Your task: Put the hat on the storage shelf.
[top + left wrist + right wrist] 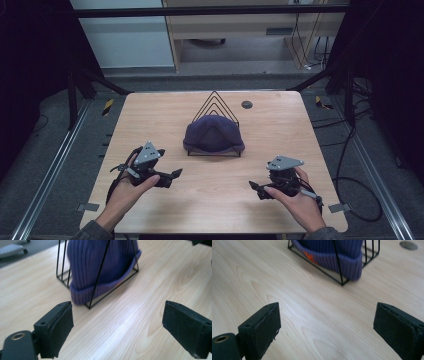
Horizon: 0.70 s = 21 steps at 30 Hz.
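We hold each hand-held gripper, left (176,173) and right (253,186), jaws wide apart and empty, flanking a purple hat (213,135) propped in its wire rack (215,96) on the surface (150,120).

Wooden table (150,120), grey floor (50,165), dark surroundings

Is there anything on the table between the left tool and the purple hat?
No, just bare wooden table. In the left gripper view, nothing lies between the open left tool and the purple hat in its wire rack.
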Available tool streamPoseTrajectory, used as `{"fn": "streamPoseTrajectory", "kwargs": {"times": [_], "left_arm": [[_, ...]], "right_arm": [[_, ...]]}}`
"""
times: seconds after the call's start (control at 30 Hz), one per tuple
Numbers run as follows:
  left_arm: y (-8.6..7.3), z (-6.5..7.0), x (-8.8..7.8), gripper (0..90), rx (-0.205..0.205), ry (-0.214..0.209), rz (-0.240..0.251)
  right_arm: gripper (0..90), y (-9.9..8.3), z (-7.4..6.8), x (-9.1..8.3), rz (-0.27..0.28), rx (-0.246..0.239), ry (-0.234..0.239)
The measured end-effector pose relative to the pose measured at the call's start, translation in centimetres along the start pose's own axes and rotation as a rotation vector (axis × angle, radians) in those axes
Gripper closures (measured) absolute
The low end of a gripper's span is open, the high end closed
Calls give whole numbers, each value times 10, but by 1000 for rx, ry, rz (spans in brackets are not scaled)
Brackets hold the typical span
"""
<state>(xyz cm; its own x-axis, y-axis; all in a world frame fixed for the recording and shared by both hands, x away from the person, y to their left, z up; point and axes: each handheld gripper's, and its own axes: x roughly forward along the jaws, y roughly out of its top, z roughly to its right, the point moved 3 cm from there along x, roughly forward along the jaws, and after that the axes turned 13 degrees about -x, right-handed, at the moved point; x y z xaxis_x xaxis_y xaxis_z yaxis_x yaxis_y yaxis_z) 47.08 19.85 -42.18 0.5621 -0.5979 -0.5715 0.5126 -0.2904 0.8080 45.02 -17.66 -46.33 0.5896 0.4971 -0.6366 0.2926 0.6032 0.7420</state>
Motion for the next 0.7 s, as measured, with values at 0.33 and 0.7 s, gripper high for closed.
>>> {"fn": "streamPoseTrajectory", "kwargs": {"times": [0.33, 0.7], "left_arm": [[-33, -29, 4, 86, -39, 49, -60], [-66, -61, 6, 86, -87, 109, -106]], "right_arm": [[124, -32, 17, 5, -56, 51, -26], [129, -54, 24, 7, -89, 102, -29]]}}
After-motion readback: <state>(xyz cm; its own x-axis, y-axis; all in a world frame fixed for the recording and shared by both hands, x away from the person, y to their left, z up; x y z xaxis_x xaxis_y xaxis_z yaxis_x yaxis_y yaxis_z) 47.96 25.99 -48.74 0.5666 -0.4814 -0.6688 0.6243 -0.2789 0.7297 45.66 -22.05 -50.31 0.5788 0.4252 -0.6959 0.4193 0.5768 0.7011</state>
